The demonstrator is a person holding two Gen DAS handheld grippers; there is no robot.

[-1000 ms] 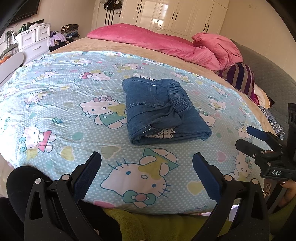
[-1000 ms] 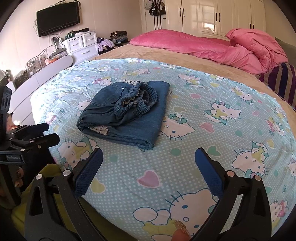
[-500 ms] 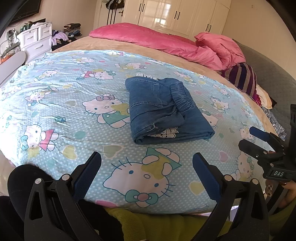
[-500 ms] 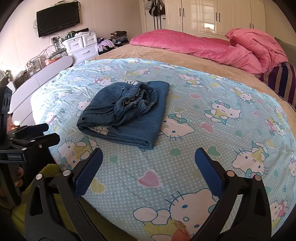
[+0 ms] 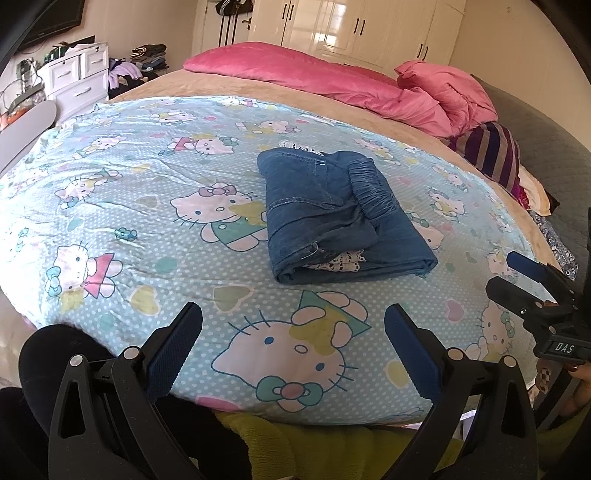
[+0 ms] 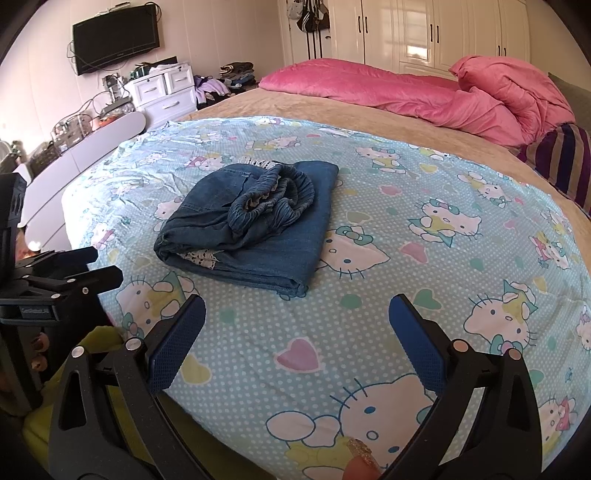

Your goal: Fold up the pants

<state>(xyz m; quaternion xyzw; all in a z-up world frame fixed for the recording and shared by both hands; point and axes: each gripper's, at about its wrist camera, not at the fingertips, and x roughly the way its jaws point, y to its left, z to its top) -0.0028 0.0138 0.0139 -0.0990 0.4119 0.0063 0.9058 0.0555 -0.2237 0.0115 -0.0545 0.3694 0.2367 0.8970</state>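
The blue denim pants lie folded into a compact rectangle on the light blue cartoon-cat sheet, with the elastic waistband on top and a bit of white lace showing at the near fold. They also show in the right wrist view. My left gripper is open and empty, held back at the near edge of the bed. My right gripper is open and empty too, near the bed's front edge and right of the pants. The right gripper also shows at the right in the left wrist view, and the left gripper at the left in the right wrist view.
A pink duvet and a striped cushion lie at the far end of the bed. A white drawer unit and a wall television stand left. White wardrobes line the back wall.
The left wrist view has drifted slightly, so the pants sit a little further right and lower. The pants and right gripper have not moved.
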